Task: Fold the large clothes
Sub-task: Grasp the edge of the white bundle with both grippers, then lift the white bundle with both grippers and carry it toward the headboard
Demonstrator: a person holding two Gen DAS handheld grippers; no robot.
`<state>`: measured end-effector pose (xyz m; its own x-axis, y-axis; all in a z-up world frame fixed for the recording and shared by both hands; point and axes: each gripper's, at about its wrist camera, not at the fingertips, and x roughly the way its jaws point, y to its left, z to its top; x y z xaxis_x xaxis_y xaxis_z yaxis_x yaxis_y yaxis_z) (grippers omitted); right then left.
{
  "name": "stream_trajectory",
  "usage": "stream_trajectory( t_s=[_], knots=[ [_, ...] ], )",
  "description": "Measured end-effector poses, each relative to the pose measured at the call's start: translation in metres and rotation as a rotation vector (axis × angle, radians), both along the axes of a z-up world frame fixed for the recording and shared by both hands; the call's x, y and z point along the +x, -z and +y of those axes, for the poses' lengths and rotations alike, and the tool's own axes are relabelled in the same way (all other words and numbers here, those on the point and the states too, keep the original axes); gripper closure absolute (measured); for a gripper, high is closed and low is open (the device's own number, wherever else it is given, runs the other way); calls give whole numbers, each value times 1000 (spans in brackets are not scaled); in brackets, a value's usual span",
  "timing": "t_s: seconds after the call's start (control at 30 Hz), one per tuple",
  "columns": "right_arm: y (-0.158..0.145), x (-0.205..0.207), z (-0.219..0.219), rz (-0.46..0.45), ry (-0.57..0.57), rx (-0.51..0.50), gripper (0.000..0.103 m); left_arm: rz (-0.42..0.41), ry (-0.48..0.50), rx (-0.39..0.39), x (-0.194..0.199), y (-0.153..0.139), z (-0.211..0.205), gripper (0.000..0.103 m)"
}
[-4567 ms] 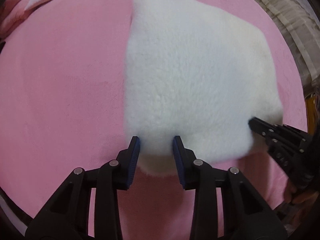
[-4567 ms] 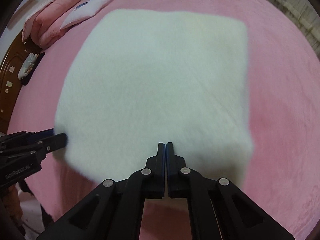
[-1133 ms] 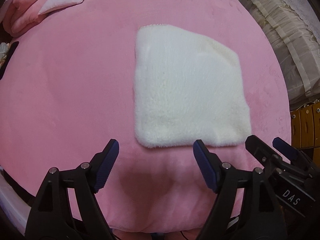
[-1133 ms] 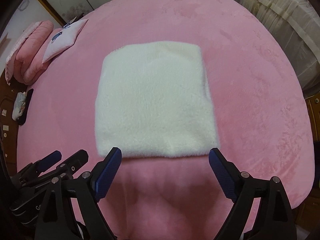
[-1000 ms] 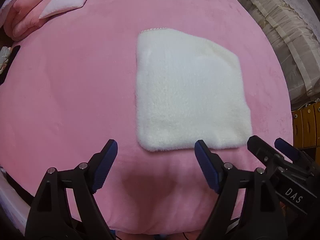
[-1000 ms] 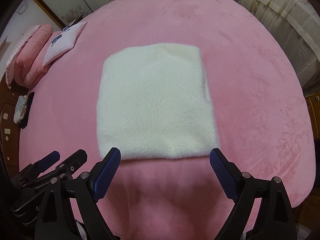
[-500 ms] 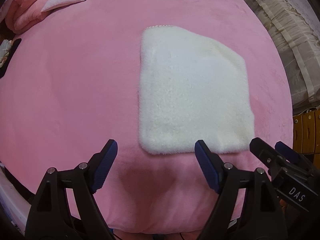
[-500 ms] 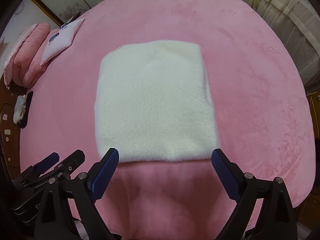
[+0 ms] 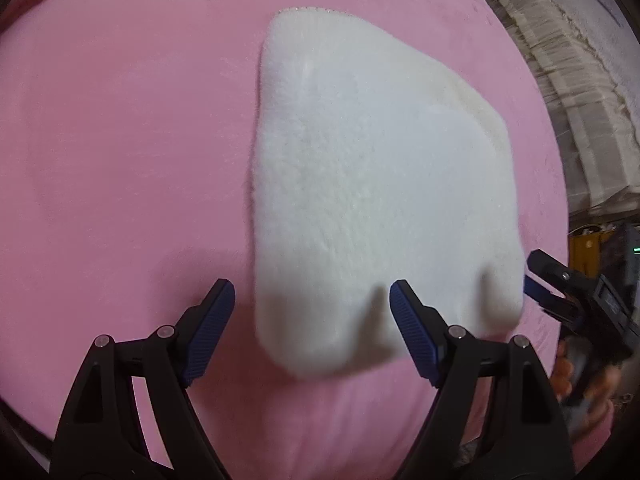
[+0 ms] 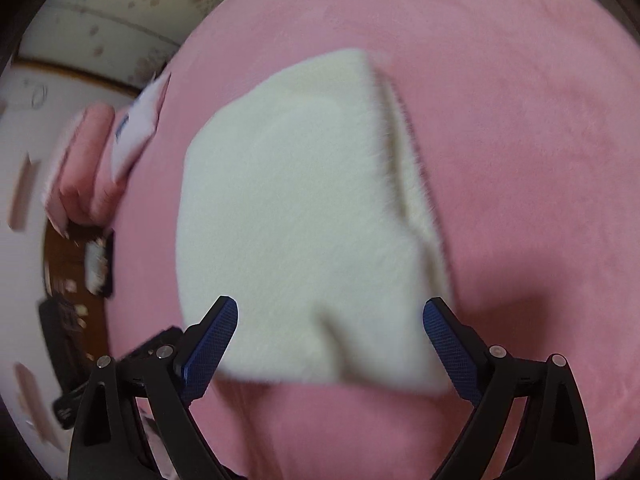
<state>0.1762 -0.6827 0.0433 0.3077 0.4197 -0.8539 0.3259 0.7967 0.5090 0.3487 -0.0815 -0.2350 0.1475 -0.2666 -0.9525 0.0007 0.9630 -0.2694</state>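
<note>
A white fleecy garment (image 9: pixel 372 184), folded into a thick square, lies on the pink bed (image 9: pixel 120 160). My left gripper (image 9: pixel 312 316) is open, its jaws either side of the garment's near left corner. My right gripper (image 10: pixel 330 334) is open too, its jaws spanning the garment's (image 10: pixel 296 208) near edge. In the left wrist view the right gripper (image 9: pixel 560 292) shows at the garment's near right corner. Neither gripper holds anything. Folded layers show along the garment's right side in the right wrist view.
Pink pillows (image 10: pixel 92 160) and a pale cushion (image 10: pixel 140 128) lie at the bed's far left. A dark wooden headboard (image 10: pixel 76 280) stands beyond them. A cream ruffled bedspread (image 9: pixel 568 80) hangs at the right. The bed's near edge is just below the grippers.
Both open grippers have moved in from the bed's near edge to the garment's near edge. The right wrist view has swung to the left and blurred.
</note>
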Motion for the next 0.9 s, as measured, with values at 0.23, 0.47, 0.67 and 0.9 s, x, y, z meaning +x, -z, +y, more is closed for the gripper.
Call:
stream_trajectory(
  t_s=[0.23,0.47,0.67,0.9],
  knots=[
    [63,35,-45,53,18,111,8,39,-10,-201,46,40,15,19],
    [84,74,-25,-35,-72,192,9,49,-33,-235,76,62,13,10],
    [79,80,-17,-77,-61,246,43,-32,-82,-167,71,67,8,23],
    [43,69,-9,-150,-80,242,61,-108,-65,-62,54,30,-8,43]
  ],
)
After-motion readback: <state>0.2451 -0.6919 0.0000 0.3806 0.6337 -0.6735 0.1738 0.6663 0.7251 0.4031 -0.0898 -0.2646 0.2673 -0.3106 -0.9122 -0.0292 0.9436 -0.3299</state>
